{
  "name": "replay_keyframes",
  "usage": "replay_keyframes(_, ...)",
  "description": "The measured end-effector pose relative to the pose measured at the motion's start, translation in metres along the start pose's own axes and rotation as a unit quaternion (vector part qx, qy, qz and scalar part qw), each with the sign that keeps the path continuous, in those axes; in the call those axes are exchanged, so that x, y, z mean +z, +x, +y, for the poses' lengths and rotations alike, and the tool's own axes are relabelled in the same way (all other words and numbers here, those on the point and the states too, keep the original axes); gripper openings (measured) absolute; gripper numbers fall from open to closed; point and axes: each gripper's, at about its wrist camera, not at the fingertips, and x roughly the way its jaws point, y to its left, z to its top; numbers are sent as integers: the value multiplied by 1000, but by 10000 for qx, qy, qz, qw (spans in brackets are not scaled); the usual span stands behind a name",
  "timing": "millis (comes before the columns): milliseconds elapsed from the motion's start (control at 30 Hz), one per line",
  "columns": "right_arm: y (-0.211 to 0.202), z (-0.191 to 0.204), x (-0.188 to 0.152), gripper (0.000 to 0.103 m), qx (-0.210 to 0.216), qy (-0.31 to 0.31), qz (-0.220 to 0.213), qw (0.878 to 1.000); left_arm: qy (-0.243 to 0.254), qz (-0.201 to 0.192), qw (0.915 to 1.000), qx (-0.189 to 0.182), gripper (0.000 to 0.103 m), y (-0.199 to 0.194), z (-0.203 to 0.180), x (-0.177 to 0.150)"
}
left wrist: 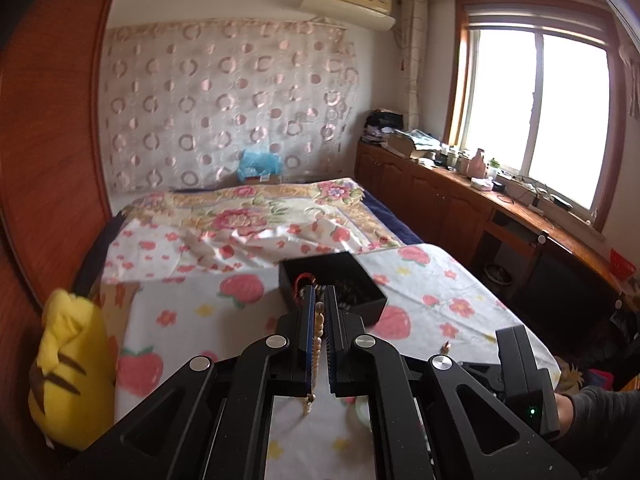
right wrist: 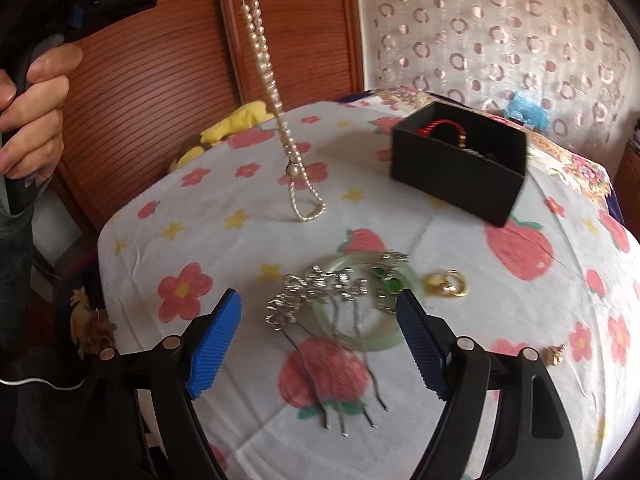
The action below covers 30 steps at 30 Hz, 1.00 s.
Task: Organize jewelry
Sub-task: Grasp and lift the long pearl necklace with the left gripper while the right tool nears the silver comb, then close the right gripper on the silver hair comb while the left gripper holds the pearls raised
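Note:
My left gripper [left wrist: 319,300] is shut on a pearl necklace [left wrist: 317,344], which hangs between its fingers; in the right wrist view the necklace [right wrist: 276,96] dangles from that gripper at the top left, its lower loop near the floral sheet. A black box [left wrist: 340,280] holding a red bracelet and dark beads stands ahead of the left gripper; it also shows in the right wrist view [right wrist: 460,176]. My right gripper [right wrist: 320,320] is open above silver hairpins [right wrist: 316,292], a green jade bangle [right wrist: 360,340], a green-stone piece [right wrist: 390,284] and gold rings [right wrist: 446,284].
A small gold piece [right wrist: 554,356] lies at the right on the sheet. A yellow plush toy [left wrist: 68,368] sits at the bed's left edge beside a wooden wardrobe [left wrist: 44,120]. Wooden cabinets [left wrist: 440,196] with clutter run under the window on the right.

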Motion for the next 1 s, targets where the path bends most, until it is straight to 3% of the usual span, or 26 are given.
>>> replay_keyframes(333,23,7,2,81,-220,-344,512,9979,-249,54,9996,105,4,-10,27,-19)
replay_keyframes(400,26,8,0,73,-284,-405,560,9972,-241,50,9996,99,4,-10,28,-19)
replay_keyframes(467,27,9,0,63,-355,-450,541,9969,-232,42,9997,81,4,-10,28,-20)
replay_keyframes(533,25,8,0,59,-308,-442,527,9972,-216,18,9997,62,4,-10,25,-19)
replay_keyframes(1000,-4,-11,10,58,-427,-226,91,9988,-100,-113,9999,-40,4,1,9,9)
